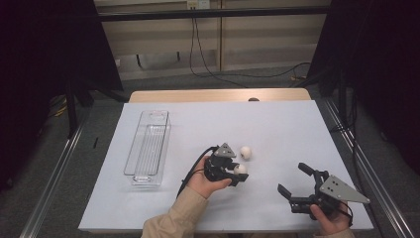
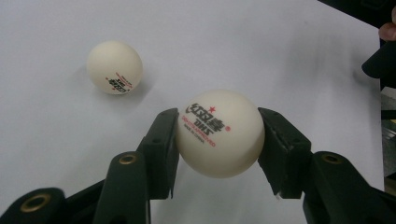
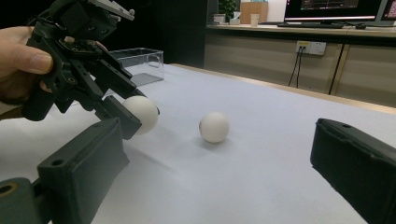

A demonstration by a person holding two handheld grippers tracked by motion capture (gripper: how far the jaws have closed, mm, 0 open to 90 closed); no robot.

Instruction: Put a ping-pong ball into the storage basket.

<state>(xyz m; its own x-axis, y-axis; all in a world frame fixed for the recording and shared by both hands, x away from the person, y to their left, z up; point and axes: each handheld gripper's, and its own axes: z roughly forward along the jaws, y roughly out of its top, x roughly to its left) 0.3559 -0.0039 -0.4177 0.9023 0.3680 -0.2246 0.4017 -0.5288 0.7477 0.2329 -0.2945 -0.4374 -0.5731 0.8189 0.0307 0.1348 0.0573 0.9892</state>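
Left gripper (image 1: 236,173) has its jaws pinched on a ball (image 2: 219,133), pads on opposite sides near the equator, so the grip looks centred. In the right gripper view the ball (image 3: 140,114) seems just off the white table (image 1: 277,124) or barely touching it; can't tell which. Second ball (image 1: 245,152) sits loose just beyond the held one, apart from it. Right gripper (image 1: 297,181) rests at the near right with jaws spread wide, nothing between them. Clear bin (image 1: 148,148) lies well apart to the left, long axis running away from the person, and looks empty. My read: this is the pick-and-lift step, with the bin the likely drop. To do it well: keep squeeze steady, a ball is smooth and light and will pop out if the pads creep off the equator. Lift straight up before moving sideways so it doesn't nudge the second ball. Carry low, come over the bin's open top, lower inside the walls, then open, or it will bounce out. Right can stay parked.
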